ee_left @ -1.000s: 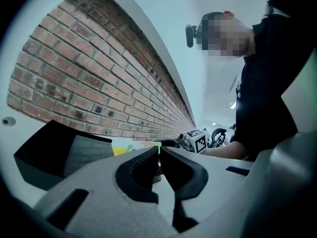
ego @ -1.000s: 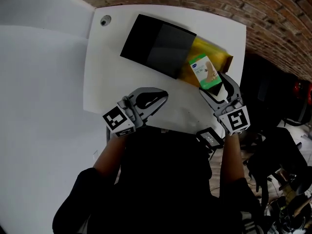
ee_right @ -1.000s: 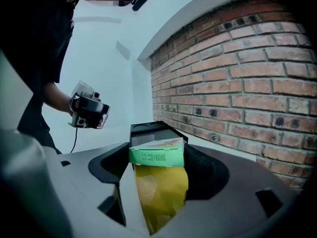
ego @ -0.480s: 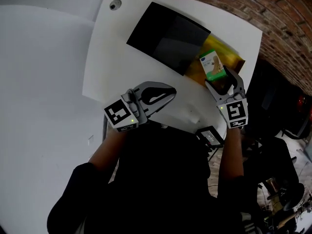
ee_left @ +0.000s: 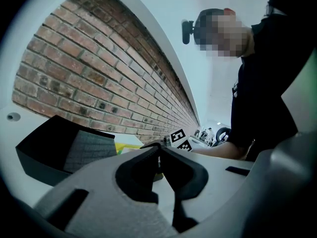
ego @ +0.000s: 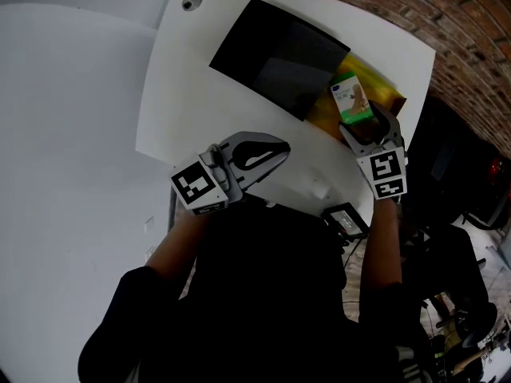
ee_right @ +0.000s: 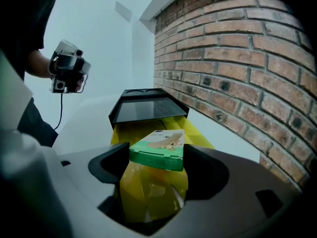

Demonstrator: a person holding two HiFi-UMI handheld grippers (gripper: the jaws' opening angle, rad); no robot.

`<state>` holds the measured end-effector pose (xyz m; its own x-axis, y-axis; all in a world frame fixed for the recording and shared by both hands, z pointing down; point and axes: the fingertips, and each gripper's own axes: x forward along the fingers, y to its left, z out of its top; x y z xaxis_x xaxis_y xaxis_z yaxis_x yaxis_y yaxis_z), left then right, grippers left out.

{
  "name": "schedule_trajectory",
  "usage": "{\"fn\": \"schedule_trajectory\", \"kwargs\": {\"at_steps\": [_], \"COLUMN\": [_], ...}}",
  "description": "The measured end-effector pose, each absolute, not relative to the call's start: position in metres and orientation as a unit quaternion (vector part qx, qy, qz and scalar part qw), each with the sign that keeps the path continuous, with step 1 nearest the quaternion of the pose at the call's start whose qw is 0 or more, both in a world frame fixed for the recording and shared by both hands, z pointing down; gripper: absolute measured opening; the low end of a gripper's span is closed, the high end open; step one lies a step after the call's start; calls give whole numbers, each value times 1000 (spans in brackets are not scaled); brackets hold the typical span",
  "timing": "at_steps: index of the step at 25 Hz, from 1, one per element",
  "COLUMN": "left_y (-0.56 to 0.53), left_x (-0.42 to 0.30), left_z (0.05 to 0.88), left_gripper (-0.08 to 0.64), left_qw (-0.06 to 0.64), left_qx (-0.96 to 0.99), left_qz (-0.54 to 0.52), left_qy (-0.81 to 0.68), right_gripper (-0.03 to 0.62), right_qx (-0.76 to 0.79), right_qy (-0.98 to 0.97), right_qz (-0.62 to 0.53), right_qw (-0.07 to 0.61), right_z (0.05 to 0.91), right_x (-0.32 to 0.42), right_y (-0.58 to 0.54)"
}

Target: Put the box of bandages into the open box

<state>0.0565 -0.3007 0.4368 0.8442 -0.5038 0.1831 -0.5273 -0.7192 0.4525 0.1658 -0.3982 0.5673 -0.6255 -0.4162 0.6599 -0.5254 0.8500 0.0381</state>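
Note:
A green and white box of bandages point(ego: 350, 100) point(ee_right: 161, 148) is clamped between the jaws of my right gripper point(ego: 361, 126) point(ee_right: 157, 163). It hangs flat above the yellow open box point(ego: 374, 88) point(ee_right: 148, 133) at the table's right edge. The yellow box's black lid point(ego: 279, 58) point(ee_right: 146, 107) stands open toward the table's middle. My left gripper point(ego: 263, 152) point(ee_left: 158, 157) rests near the front edge of the white table point(ego: 176, 94), its jaws closed together with nothing between them.
A brick wall point(ee_right: 233, 68) point(ee_left: 99, 83) runs along the table's far side. A round grommet hole point(ego: 190, 3) sits in the far left corner of the table. A small black device point(ego: 345, 220) lies by the front edge under my right arm.
My right gripper has carried the bandage box up and to the right, from the table's near part to over the yellow box. The left gripper has hardly moved.

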Motion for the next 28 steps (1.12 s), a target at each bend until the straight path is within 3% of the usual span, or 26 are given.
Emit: {"fn": "schedule_trajectory", "kwargs": {"at_steps": [11, 28], "left_y": [-302, -298], "left_x": [57, 59], "left_z": [438, 435], "left_gripper": [25, 25], "left_qw": [265, 257], "left_qx": [923, 925], "left_qz": [22, 15], "left_qy": [-279, -278], "right_gripper": [336, 334], "right_qx": [233, 222], "right_qy": [-856, -826], "right_qz": [91, 111], "right_qw": [452, 506], "right_z": [600, 620], "right_x": [171, 175], "right_y": [-397, -396]}}
